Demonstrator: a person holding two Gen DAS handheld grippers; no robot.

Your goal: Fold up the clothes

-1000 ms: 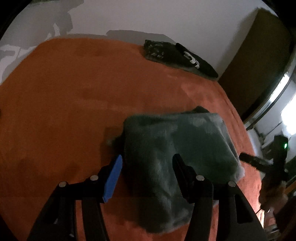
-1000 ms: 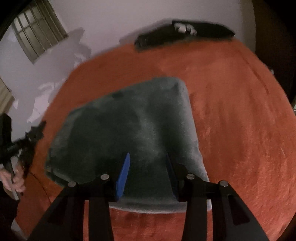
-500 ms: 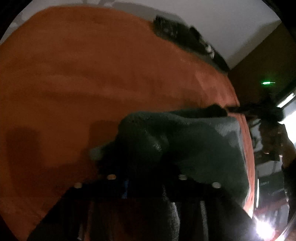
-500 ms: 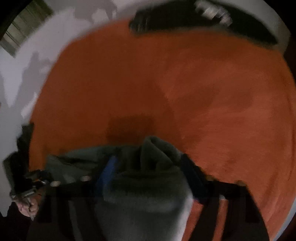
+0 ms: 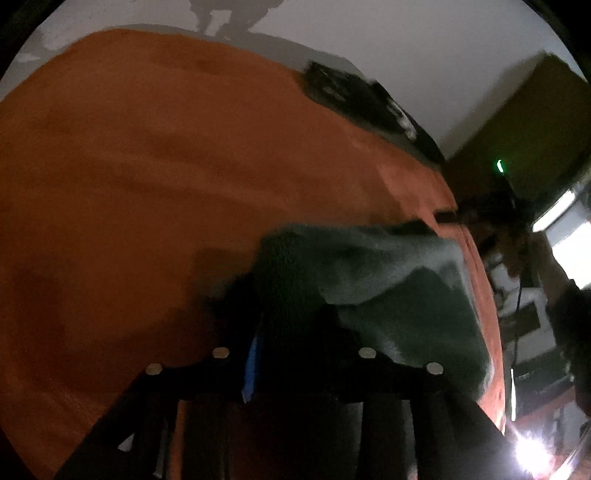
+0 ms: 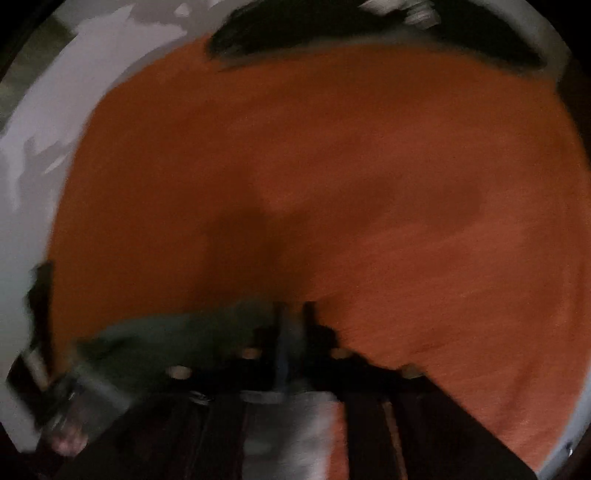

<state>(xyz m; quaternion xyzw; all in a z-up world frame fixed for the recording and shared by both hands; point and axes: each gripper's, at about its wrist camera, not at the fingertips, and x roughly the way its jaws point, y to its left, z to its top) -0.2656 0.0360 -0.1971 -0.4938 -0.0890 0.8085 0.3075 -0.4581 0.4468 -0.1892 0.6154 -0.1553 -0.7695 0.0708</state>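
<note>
A grey-green fleece garment point(image 5: 399, 288) lies bunched on the orange blanket point(image 5: 147, 184). One fold of it rises over my left gripper point(image 5: 295, 332). That gripper's blue pad point(image 5: 253, 365) presses against the fleece while the jaws are opening, and the fingertips are buried in the cloth. The right wrist view is blurred. My right gripper point(image 6: 294, 314) has its fingers close together with fleece point(image 6: 184, 332) pinched between them, and its jaws are opening too. A pale part of the cloth hangs below that gripper.
A folded black garment point(image 5: 362, 99) with a white print lies at the blanket's far edge point(image 6: 369, 26). A hand point(image 5: 517, 251) with the other tool shows at the right. A white wall stands behind and a dark cupboard point(image 5: 535, 122) to the right.
The fleece lay flat a second ago. Both grippers came down on its edge and closed on it. The cloth is now bunched and drawn toward the left gripper, and the right gripper has swept sideways.
</note>
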